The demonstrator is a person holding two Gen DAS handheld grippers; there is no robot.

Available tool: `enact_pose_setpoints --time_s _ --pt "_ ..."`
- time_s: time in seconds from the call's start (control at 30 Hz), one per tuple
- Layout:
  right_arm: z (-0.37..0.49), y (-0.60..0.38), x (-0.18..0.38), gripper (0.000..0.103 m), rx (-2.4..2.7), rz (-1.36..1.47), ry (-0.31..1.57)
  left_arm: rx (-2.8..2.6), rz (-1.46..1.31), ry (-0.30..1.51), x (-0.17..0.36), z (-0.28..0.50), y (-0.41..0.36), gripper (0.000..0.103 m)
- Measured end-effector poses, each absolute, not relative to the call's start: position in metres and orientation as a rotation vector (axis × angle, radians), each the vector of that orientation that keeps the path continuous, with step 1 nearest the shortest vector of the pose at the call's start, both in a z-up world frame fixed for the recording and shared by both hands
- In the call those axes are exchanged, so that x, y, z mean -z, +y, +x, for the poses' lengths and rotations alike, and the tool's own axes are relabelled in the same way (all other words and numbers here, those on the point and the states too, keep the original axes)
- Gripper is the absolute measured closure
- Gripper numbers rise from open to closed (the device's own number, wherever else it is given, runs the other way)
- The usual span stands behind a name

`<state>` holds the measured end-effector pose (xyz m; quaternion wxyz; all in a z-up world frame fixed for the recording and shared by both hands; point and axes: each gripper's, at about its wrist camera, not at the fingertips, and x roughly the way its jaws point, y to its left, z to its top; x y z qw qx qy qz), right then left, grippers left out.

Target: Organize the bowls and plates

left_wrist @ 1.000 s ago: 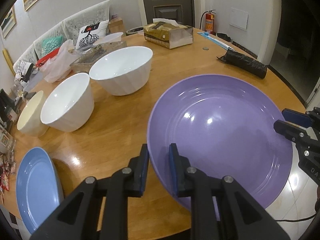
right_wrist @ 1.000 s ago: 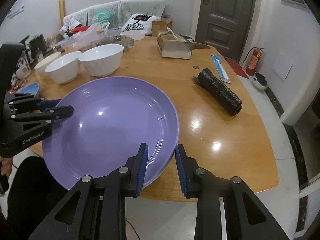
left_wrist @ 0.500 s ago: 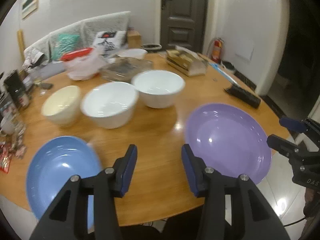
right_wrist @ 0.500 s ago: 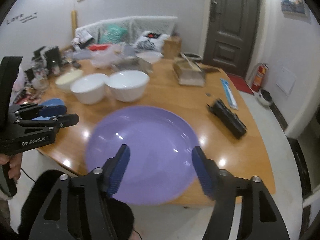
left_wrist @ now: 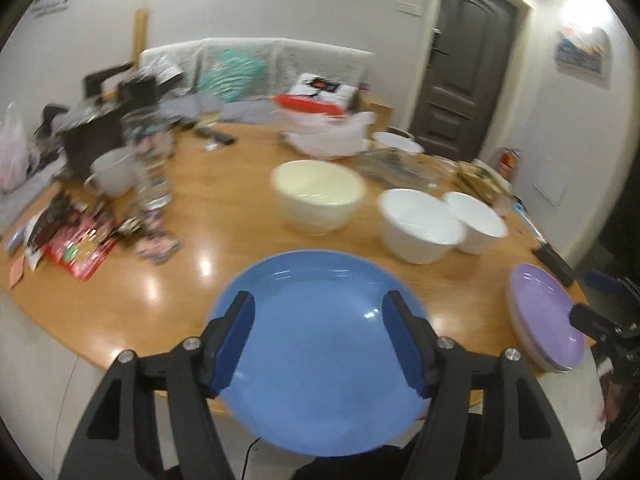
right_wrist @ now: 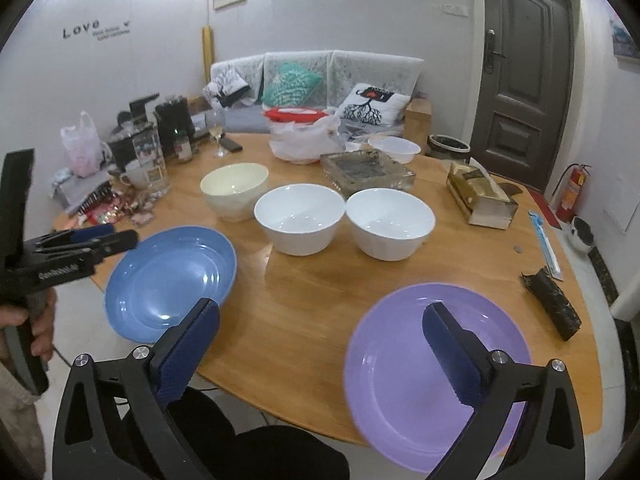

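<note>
A blue plate lies at the table's near left edge. My left gripper is open and empty, hovering over it; it also shows in the right wrist view. A purple plate lies at the near right edge. My right gripper is open and empty, above the table edge between the plates. A cream bowl and two white bowls stand in a row behind the plates.
A wooden round table holds a glass ashtray, a tissue box, a black roll, a white plastic bag, a small white bowl, and snack packets, a mug and bottles at the far left.
Both grippers let go of the purple plate, opened wide and pulled back. My left gripper swung left, over the blue plate.
</note>
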<state>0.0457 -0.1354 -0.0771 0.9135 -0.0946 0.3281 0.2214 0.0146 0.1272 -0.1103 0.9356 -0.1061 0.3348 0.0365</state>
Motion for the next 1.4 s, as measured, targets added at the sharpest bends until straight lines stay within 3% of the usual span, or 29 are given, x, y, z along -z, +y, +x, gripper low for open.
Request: enact_pose_setpoints --time_s 0.23,0.3,0.5,0.73,0.9,1.4 --pt "0.061 -0.088 0.1 0.005 -0.583 -0.197 0.775 -0.142 -0.312 0.71 0.145 0.009 0.185 0.04" --pt "0.066 -0.076 0.108 0.014 -0.601 -0.193 0.809 -0.146 -0.331 0.728 0.158 0.011 0.194 0.041" --pt "0.083 -0.044 0.139 0.035 -0.623 -0.195 0.918 -0.116 -0.378 0.771 0.183 0.019 0.202 0.058" --pt "0.094 -0.027 0.161 0.052 -0.631 -0.214 0.981 -0.077 -0.396 0.777 0.193 0.028 0.201 0.082" --pt "0.099 -0.023 0.17 0.069 -0.637 -0.21 1.015 -0.063 -0.399 0.771 0.194 0.034 0.201 0.089" --pt "0.1 -0.024 0.172 0.07 -0.637 -0.199 1.033 -0.049 -0.407 0.78 0.194 0.039 0.192 0.089"
